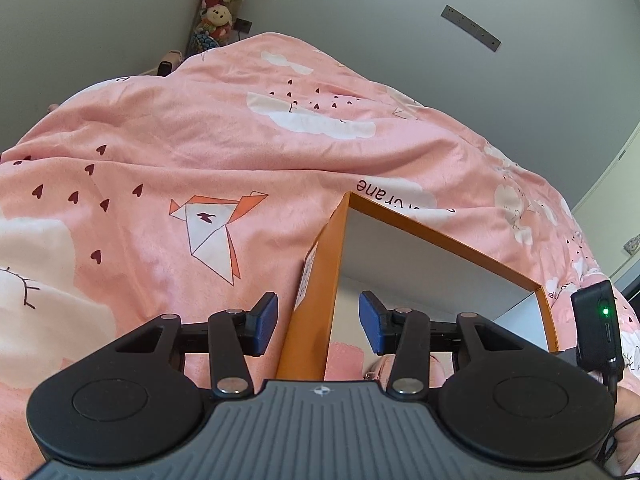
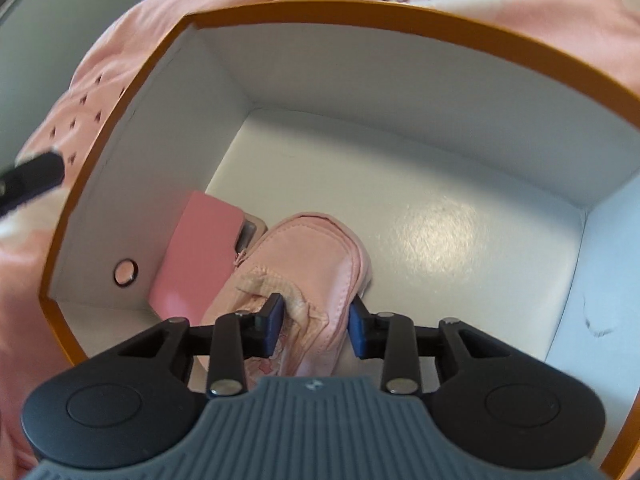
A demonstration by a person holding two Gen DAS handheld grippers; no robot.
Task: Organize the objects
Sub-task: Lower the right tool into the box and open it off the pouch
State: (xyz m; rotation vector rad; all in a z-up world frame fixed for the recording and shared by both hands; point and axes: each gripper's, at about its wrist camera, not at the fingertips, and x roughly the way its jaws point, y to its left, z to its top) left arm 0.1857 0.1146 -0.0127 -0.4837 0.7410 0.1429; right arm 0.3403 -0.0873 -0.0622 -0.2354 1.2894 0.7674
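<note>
Box (image 2: 132, 92): rigid cardboard, orange outside and along its rim, smooth white inside with a faint gloss on the floor; rectangular, open-topped, with a small round hole (image 2: 125, 273) in its left wall. It is sitting on a bed covered by a pink quilt (image 1: 160, 140), soft brushed fabric printed with white clouds, dark red hearts and a folded-paper bird in orange and white.

Shoe (image 2: 308, 256): small, pale pink, smooth leather-like upper with stitched seams and a rounded toe; lining at the opening is crumpled, cream with a faint pink print. It is lying in the near-left part of the box floor, toe pointing away from the camera.

Pink case (image 2: 196, 252): flat, rectangular, matte, with rounded corners; it is leaning against the left wall, touching the shoe's side.

Right claw (image 2: 316, 326): black linkage arms, blue flat pads; it is reaching down into the box and gripping the shoe at its opening, pads pressing the collar from both sides.

Left claw (image 1: 318, 322): same build; it is standing wide apart, straddling the box's orange side wall without the pads touching it.

Background: plain grey wall (image 1: 400, 8); a column of plush toys (image 1: 222, 0) is hanging in the far corner.
</note>
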